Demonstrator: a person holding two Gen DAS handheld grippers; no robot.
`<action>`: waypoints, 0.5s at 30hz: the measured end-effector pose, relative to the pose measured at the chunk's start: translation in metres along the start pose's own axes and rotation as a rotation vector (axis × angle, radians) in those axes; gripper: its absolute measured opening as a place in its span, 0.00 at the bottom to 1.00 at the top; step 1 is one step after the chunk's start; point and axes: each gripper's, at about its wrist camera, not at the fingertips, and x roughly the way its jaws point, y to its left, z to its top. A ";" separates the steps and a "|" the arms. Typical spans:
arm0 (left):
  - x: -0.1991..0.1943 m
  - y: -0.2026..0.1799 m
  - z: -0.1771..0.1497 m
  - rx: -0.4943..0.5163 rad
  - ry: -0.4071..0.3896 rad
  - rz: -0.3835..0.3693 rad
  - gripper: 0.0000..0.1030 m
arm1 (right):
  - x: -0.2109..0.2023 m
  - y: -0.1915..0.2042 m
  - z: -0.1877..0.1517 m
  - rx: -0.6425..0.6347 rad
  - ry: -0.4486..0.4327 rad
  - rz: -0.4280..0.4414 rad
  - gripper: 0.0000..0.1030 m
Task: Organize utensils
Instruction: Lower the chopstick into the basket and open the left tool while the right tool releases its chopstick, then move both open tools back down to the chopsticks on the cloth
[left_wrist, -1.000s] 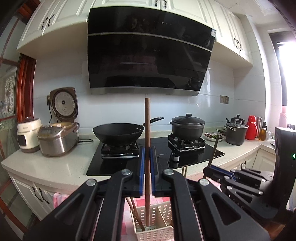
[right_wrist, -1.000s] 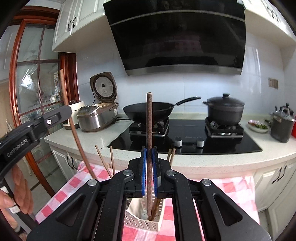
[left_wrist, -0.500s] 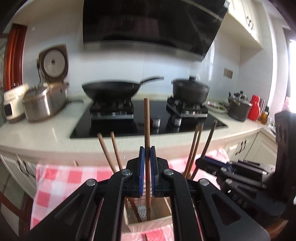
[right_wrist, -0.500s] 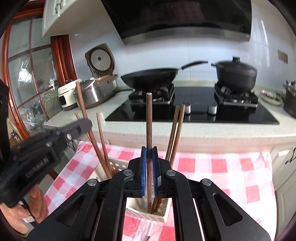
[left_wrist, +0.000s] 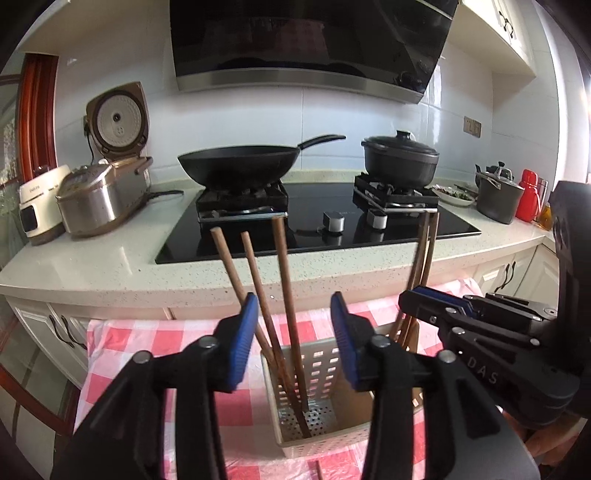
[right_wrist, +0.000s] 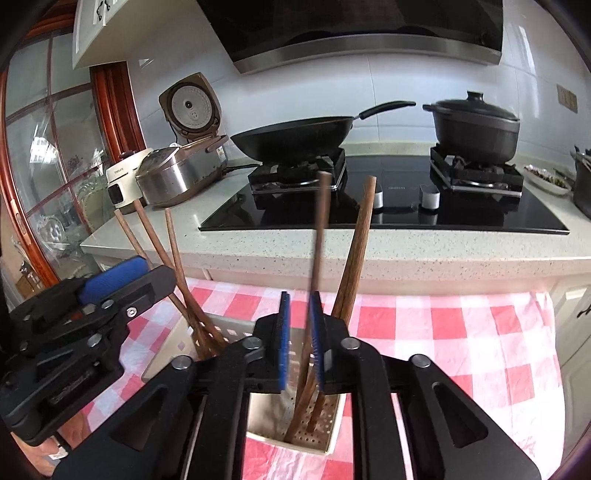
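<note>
Step in hand: dropping chopsticks into the perforated holder (left_wrist: 325, 373); release phase, by my reading.
Left gripper (left_wrist: 293, 332): fingers spread wide, nothing between the blue pads touching them. The upright chopstick (left_wrist: 290, 314) stands free in the gap, its foot on the holder floor.
Right gripper (right_wrist: 300, 343): fingers narrow but parted, a visible gap either side of the blurred chopstick (right_wrist: 318, 258) between them; the blur suggests it is slipping or falling. Grip appears let go, not clamped.
Holder location: lower centre of both frames, on the red-checked cloth (right_wrist: 461, 332), below the kitchen counter (left_wrist: 110, 266) edge.
Contents, left wrist view: two chopsticks (left_wrist: 240, 280) lean to upper left, one stands near vertical, a further group (left_wrist: 421, 266) leans to upper right, behind the right gripper.
Contents, right wrist view: three sticks (right_wrist: 162, 258) at left lean up-left; one stick (right_wrist: 356, 258) leans up-right beside the blurred one.
Long axis: all sticks steep, feet in the holder, top ends fanned toward the hob (left_wrist: 332, 229). Which end is the eating tip: cannot tell.
Next move (judgement): lift both grippers straight up and clear of the stick tops without brushing them, then go for any utensil left over. A brown sliver (left_wrist: 318, 470) at bottom centre of the left view may be one; unclear.
</note>
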 end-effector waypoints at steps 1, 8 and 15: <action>-0.003 0.000 -0.001 0.002 -0.006 0.003 0.41 | -0.002 -0.001 0.000 0.005 -0.008 0.002 0.25; -0.044 0.004 -0.012 0.000 -0.091 0.042 0.69 | -0.038 -0.002 -0.005 0.000 -0.074 -0.004 0.25; -0.108 0.010 -0.048 -0.048 -0.189 0.100 0.95 | -0.085 0.000 -0.038 0.029 -0.087 0.009 0.25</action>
